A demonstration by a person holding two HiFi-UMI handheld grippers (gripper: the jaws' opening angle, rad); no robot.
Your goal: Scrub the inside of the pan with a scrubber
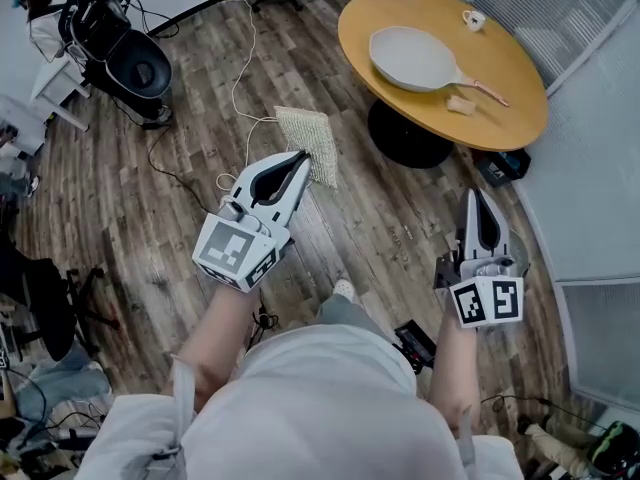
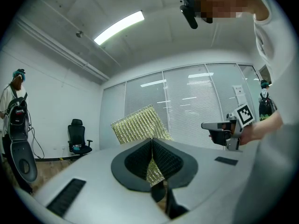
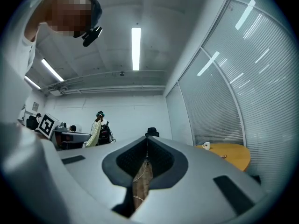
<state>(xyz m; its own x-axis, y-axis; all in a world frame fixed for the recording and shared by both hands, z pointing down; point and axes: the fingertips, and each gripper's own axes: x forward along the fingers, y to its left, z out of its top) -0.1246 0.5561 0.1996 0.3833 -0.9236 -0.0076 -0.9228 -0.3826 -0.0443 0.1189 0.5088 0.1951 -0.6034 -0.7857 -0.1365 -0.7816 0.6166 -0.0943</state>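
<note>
White top: nearest item, the person's own garment, filling the near edge of the head view; both forearms reach forward from it.
Left tool: held out over the plank floor, jaws closed on one edge of the scrubber. Judged a carrying grip that leaves most of the pad free as a working face.
Scrubber: flat rectangular mesh pad, pale gold-green, ribbed weave. It sticks out past the jaw tips toward the far side and is stiff enough to stand up in the left gripper view. It is in the air, well apart from the pan.
Right tool: held low at the near right, jaws together with nothing between them. Judged free for steadying the pan.
Pan: far right, resting upright on the round tabletop. Pale grey and shallow; the inside appears bare and matt. Its slim reddish handle points right and near.
Other items on tabletop: white cup beyond the pan; small tan block just beside the handle, kind uncertain.
Status: scrubbing not yet begun; the person stands away from the tabletop.
</note>
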